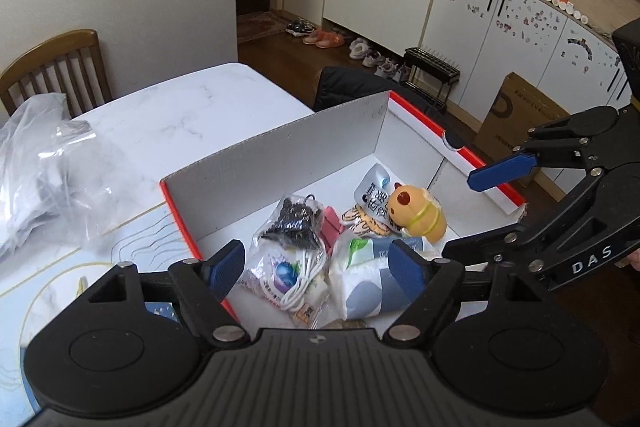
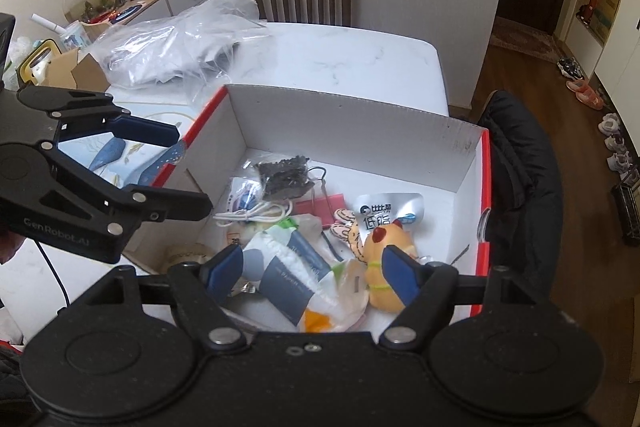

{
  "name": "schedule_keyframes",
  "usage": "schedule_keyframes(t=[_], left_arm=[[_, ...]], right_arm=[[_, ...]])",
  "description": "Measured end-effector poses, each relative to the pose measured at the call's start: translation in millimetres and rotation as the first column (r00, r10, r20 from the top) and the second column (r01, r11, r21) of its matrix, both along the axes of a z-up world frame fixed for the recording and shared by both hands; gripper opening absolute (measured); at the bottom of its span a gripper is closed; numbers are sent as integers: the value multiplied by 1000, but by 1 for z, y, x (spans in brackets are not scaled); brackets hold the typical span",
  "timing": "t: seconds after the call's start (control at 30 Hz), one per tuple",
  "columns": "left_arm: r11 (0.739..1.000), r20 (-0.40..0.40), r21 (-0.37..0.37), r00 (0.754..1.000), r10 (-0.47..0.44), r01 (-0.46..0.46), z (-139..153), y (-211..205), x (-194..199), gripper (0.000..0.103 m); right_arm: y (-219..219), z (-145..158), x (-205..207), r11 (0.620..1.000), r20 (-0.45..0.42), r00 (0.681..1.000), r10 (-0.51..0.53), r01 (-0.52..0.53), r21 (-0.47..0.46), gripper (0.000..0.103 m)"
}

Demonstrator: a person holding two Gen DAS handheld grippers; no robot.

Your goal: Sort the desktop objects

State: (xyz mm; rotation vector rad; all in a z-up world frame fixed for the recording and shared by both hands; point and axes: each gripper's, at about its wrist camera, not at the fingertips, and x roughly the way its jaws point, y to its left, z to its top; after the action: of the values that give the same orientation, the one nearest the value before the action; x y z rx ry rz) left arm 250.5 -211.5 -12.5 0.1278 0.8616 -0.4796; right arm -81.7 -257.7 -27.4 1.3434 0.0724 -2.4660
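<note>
Both grippers, left and right, hung with jaws wide and empty above the red-edged box on the counter, where the yellow toy and packets lay.

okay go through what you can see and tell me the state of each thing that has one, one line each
Left hand-held gripper: open, holding nothing.
Right hand-held gripper: open, holding nothing.
Cardboard box: open-topped, partly filled.
Yellow plush toy: lying in the box.
White cable: coiled inside a clear bag.
Clear plastic bag: crumpled on the table.
</note>
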Motion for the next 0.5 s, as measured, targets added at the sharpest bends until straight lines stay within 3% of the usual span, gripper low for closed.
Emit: schedule_keyframes(t=[0.17, 0.23, 0.27, 0.5], left_arm=[[1000, 5, -17, 1000, 15, -15, -1, 8, -13, 87], [1000, 4, -21, 1000, 19, -19, -1, 10, -18, 93], [999, 6, -25, 1000, 24, -24, -1, 11, -20, 101], [998, 9, -40, 999, 51, -50, -1, 18, -36, 103]], right_arm=[[-3, 4, 13, 1000, -37, 999, -11, 11, -9, 78], [-3, 4, 17, 1000, -49, 999, -19, 18, -16, 80], [-4, 4, 19, 1000, -54, 998, -23, 22, -19, 82], [-5, 4, 31, 998, -101, 994, -48, 45, -33, 90]])
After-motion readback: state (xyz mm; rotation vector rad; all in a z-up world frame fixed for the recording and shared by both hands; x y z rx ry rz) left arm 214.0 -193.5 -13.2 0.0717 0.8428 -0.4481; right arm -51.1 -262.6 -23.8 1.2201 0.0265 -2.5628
